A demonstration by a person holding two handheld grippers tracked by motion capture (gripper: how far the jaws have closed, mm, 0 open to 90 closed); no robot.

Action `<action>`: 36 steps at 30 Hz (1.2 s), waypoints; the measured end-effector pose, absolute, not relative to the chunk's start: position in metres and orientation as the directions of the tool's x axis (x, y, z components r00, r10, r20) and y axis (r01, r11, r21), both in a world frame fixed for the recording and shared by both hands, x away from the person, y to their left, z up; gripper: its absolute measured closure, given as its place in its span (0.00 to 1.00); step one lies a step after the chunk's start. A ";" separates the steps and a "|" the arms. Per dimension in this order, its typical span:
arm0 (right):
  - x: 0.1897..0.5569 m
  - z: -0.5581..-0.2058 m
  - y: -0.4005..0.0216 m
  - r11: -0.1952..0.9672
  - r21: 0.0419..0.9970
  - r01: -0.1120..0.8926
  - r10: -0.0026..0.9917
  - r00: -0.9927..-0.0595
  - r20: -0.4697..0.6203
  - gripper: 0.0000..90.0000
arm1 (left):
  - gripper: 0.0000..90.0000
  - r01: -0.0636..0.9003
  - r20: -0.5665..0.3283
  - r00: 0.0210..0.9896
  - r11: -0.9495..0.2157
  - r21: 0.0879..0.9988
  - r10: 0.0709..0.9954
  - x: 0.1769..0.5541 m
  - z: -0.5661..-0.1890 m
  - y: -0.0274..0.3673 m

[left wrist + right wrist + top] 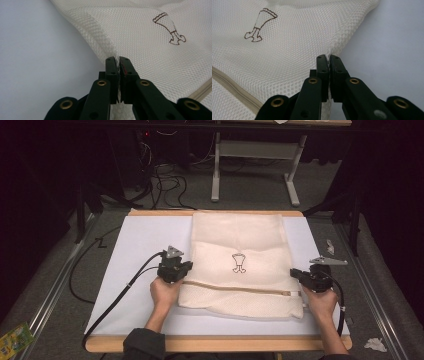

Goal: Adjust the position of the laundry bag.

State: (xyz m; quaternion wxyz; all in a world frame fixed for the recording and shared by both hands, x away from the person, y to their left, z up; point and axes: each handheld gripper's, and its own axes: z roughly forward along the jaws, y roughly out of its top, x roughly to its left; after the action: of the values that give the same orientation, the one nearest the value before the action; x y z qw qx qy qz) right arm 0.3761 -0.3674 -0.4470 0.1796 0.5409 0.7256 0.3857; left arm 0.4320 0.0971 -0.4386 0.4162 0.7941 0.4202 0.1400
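A cream mesh laundry bag (239,245) with a small brown printed figure (239,263) and a beige zipper (235,288) lies on the white table mat (140,245). My left gripper (186,268) is shut on the bag's left edge, and the left gripper view shows the mesh (140,37) pinched between its black jaws (117,60). My right gripper (294,273) is shut on the bag's right edge; in the right gripper view the mesh (294,45) runs into the closed jaws (328,57). Both edges are lifted slightly into ridges.
The mat lies on a wooden-edged table (215,343). Black cables (120,292) trail from each gripper over the mat. A table frame (255,165) and more cables (165,185) stand on the grey floor behind. Small scraps (375,344) lie at the right, a green packet (14,339) at the left.
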 end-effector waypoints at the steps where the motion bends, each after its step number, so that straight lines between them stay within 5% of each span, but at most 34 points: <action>1: 0.376 -0.446 -0.366 0.118 0.754 0.646 0.922 -0.353 0.158 0.98 | 0.96 0.551 -0.128 0.604 -0.295 0.781 0.787 0.431 -0.439 0.100; 36: 0.387 -0.458 -0.309 0.196 0.747 0.635 0.886 -0.442 0.143 0.95 | 0.94 0.573 -0.057 0.518 -0.296 0.764 0.854 0.413 -0.457 0.152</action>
State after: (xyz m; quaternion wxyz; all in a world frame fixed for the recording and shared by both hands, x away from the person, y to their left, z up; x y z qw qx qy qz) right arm 0.3872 -0.3086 -0.4575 0.1623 0.5028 0.7560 0.3863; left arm 0.4129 0.1521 -0.4570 0.3806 0.7836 0.4550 0.1845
